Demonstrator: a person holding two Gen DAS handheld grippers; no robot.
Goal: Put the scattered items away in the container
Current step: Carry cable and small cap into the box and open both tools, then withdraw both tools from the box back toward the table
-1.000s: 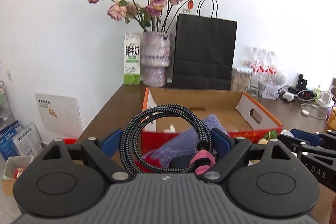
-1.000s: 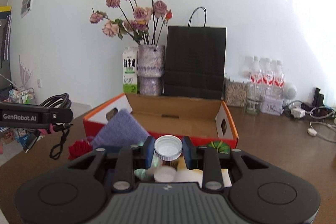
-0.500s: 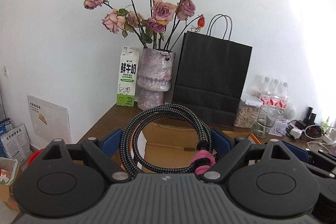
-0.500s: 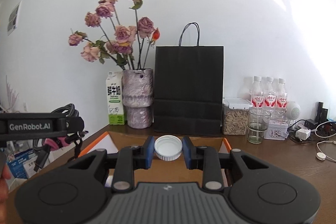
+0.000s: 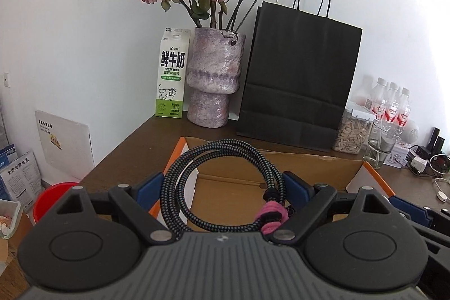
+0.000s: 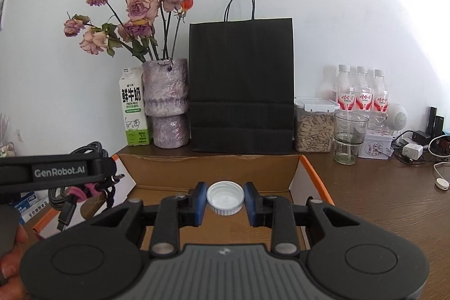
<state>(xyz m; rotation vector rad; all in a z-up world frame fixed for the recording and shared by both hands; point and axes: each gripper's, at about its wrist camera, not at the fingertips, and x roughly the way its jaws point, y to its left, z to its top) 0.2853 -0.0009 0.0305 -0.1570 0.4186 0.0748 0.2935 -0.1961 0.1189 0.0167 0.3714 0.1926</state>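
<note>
both grippers have moved forward and are now over the box [image 6: 213, 167]. the left gripper [image 5: 223, 187] jaws hold the cable [image 5: 222, 159]; the right gripper [image 6: 225, 197] jaws squeeze the white cap [image 6: 225, 194]. next, let go.

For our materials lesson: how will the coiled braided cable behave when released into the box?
The coiled braided cable, in the left tongs, probably flops yet stays looped: a pink tie binds it. Unlikely to roll in the cardboard box.

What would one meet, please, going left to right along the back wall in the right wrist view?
Milk carton → vase of dried roses → black paper bag → seed jar → empty glass.
</note>
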